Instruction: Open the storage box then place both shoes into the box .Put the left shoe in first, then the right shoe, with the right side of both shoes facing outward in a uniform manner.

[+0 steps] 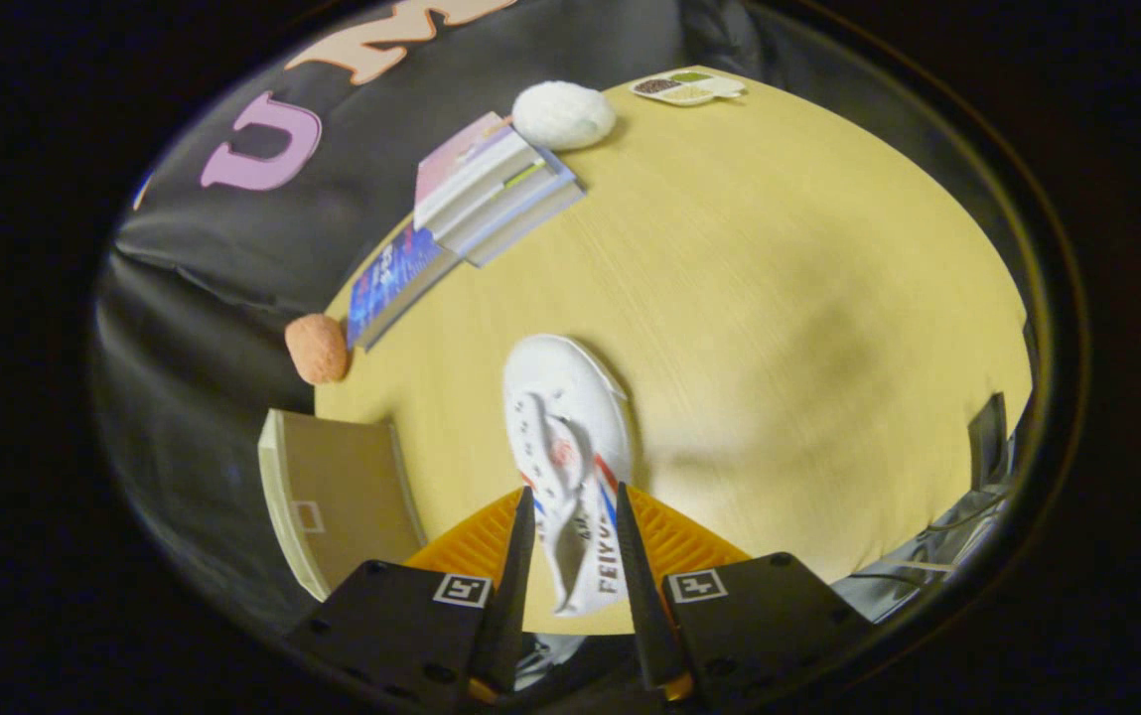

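While the two dark fingers stand either side of the white shoe's heel end, the hand-held gripper looks to be pinching the shoe by its rear collar, with the toe pointing away over the table. Both fingers appear to press on the heel fabric, though the exact contact is partly hidden by the shoe itself. The shoe hangs or rests toe-forward just above the yellow wood; whether its sole touches the table cannot be told.

To the left of the fingers, at the table's edge, sits the storage box, a tan cardboard shape with a pale rim; whether what faces the camera is a lid or an open flap I cannot tell. Beyond the shoe lie a stack of books, an orange ball by the table's edge, a white fluffy ball and a small dish at the far side.

To do this step well, my judgement is: keep the pinch firm on the heel so the shoe cannot swing, carry it leftward toward the box without dragging the toe, and turn it so its right side faces outward before lowering it in.
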A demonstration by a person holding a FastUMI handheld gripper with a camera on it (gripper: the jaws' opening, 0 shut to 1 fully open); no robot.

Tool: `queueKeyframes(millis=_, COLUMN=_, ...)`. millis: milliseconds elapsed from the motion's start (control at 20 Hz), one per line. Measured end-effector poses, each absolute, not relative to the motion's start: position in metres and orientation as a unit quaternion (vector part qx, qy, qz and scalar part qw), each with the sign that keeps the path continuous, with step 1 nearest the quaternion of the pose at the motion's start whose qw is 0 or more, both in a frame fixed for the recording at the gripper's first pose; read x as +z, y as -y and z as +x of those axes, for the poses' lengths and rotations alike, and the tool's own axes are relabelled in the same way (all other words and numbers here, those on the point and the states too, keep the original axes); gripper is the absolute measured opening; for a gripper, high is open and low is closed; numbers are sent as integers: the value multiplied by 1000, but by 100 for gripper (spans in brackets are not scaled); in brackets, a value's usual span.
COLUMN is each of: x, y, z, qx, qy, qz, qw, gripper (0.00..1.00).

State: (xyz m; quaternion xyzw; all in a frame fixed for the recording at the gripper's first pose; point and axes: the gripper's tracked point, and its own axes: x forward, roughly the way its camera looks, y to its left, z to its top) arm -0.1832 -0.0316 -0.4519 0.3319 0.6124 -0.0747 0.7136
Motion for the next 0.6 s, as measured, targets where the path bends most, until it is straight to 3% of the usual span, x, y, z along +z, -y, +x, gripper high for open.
queueKeyframes(millis=400, x=-489, y=10, z=-201, qx=-50, qy=-650, qz=252, qw=715, gripper=52)
queueKeyframes(millis=600, x=-507, y=0, z=-203, qx=-35, qy=-657, qz=250, qw=710, gripper=39)
